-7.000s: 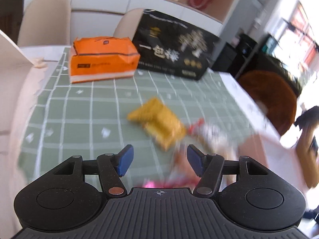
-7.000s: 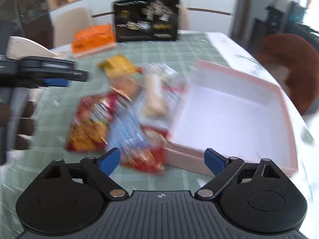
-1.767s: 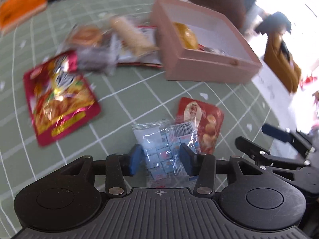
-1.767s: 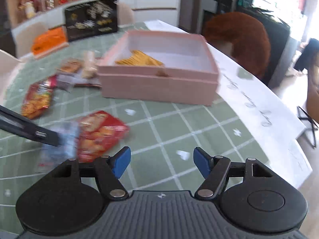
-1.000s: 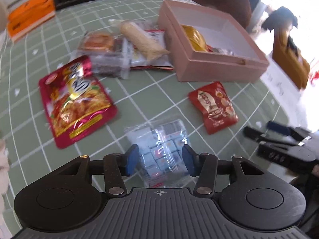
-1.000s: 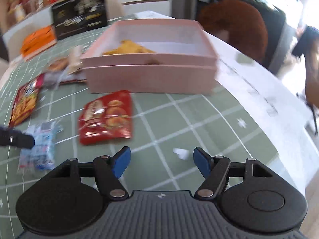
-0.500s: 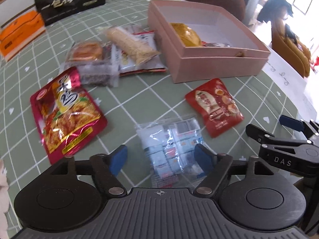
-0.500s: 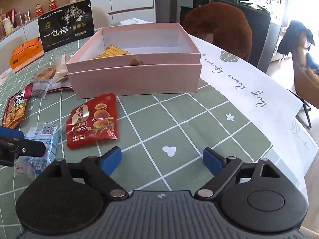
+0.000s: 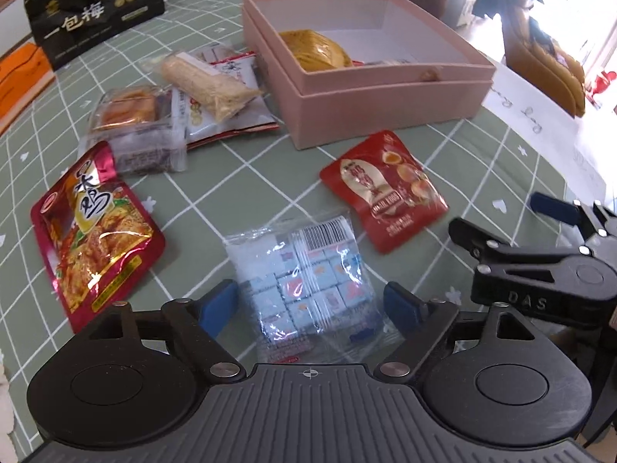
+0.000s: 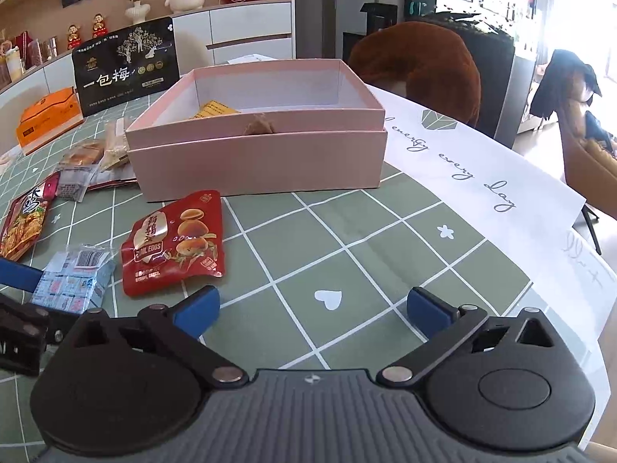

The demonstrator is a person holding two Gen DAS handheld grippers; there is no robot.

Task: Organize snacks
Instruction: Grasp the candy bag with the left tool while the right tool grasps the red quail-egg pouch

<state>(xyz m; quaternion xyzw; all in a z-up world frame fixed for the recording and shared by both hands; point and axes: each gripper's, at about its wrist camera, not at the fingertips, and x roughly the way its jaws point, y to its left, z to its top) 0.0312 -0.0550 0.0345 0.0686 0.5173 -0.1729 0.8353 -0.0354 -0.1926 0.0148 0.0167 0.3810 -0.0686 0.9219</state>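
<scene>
**Both grippers released over a spread of snack packs**

The left gripper (image 9: 310, 305) has its jaws spread wide, one blue pad on each side of a clear crinkled bag (image 9: 304, 274) of small square blue-and-white sweets with a barcode label; the pads stand apart from the plastic, and the bag lies flat on the table (image 9: 239, 162). The right gripper (image 10: 312, 306) is likewise released, jaws wide, holding nothing, above bare cloth with a white heart print.

The table wears a sage-green cloth ruled in white squares. Just right of the clear bag lies a glossy red pouch (image 9: 383, 189) printed with quail eggs, flat and slightly puckered. To the left is a larger shiny red-and-gold foil pouch (image 9: 90, 231). Farther back, a loose heap: a clear-wrapped cake (image 9: 127, 110) on a dark packet, and a long pale crumbly bar (image 9: 208, 81) in clear film lying across a white packet.

The pink box (image 10: 258, 158) is rectangular, matte card, open on top, its white inside showing; it seems to sit nested in its own lid. Inside it, at the left, lies a yellow packet (image 9: 314, 50). A small brown tab sticks up at its front rim.

Behind stand a black bag (image 10: 127, 65) with gold lettering and an orange pack (image 10: 48, 115). A white paper runner (image 10: 474, 177) with script writing lies along the table's right edge.
</scene>
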